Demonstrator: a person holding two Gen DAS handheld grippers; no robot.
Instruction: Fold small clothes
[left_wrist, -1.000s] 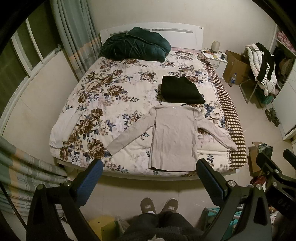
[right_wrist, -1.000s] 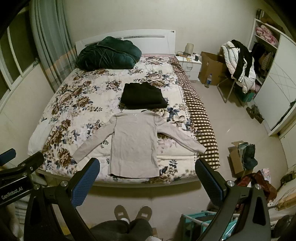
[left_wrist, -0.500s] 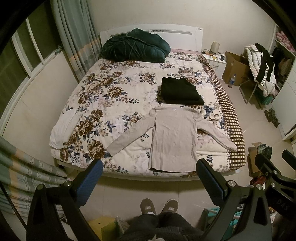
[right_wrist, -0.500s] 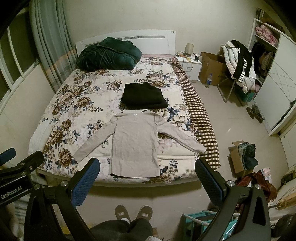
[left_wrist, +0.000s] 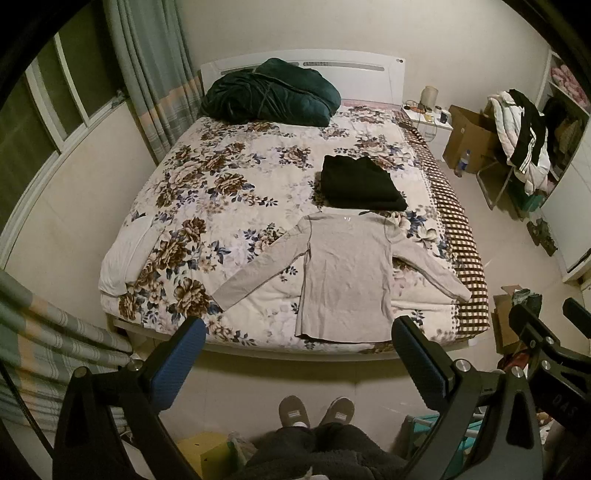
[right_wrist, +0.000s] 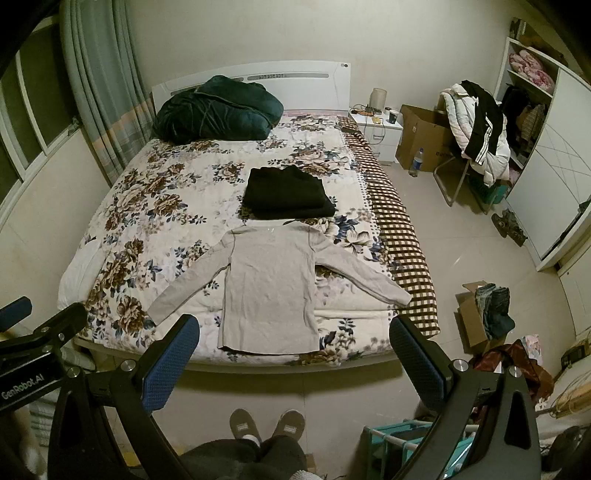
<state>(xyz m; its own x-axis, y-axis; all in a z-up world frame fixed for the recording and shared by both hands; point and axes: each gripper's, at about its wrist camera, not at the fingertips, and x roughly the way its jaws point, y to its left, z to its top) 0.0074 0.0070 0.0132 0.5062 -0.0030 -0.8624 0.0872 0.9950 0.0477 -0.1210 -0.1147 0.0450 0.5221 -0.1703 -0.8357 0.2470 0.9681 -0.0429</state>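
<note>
A beige long-sleeved shirt (left_wrist: 345, 273) lies flat and spread out near the foot of the bed, sleeves angled outward; it also shows in the right wrist view (right_wrist: 269, 284). A folded black garment (left_wrist: 360, 182) lies just beyond its collar, also seen from the right (right_wrist: 286, 194). My left gripper (left_wrist: 297, 354) is open and empty, held above the floor in front of the bed's foot edge. My right gripper (right_wrist: 293, 354) is open and empty at the same height, to the right of the left one.
The bed has a floral quilt (left_wrist: 221, 184) and a checked blanket (left_wrist: 454, 229) along its right side. A dark green duvet bundle (left_wrist: 269, 96) lies at the headboard. A nightstand (right_wrist: 376, 129), cardboard boxes (right_wrist: 424, 138), a clothes-laden chair (right_wrist: 476, 125) and floor clutter (right_wrist: 487, 314) stand right.
Both views have shifted very slightly; the bed sits a little lower in the frames. The clothes have not moved and both grippers stay open.
</note>
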